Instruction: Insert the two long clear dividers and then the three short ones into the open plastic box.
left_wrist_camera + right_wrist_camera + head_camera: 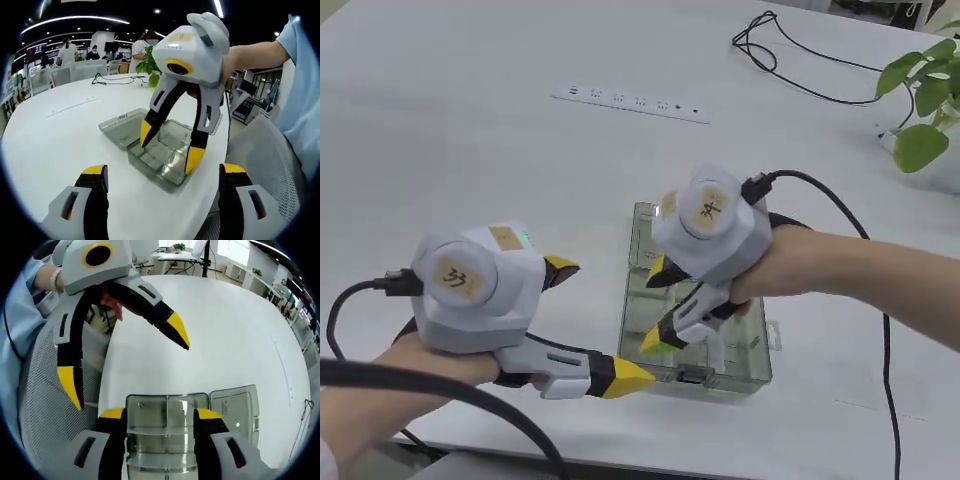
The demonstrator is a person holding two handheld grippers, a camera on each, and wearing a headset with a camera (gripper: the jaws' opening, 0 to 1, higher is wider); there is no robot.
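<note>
The clear plastic box (pixel 745 365) lies near the table's front edge, its lid (pixel 642 228) folded flat on the far side. My right gripper (pixel 655 306) hovers over the box with its jaws apart, one yellow tip on each side of the tray. In the right gripper view, the box (pixel 160 440) sits between my right gripper (pixel 160 413) jaws, and thin clear dividers (pixel 167 412) cross inside it. My left gripper (pixel 600 321) is open and empty, just left of the box. From the left gripper (pixel 163 170) view, the right gripper (pixel 168 145) straddles the box (pixel 150 167).
A white power strip (pixel 630 103) lies across the far middle of the table. A black cable (pixel 800 60) and a potted plant (pixel 925 90) are at the far right. A mesh chair (pixel 45 405) stands by the table's near edge.
</note>
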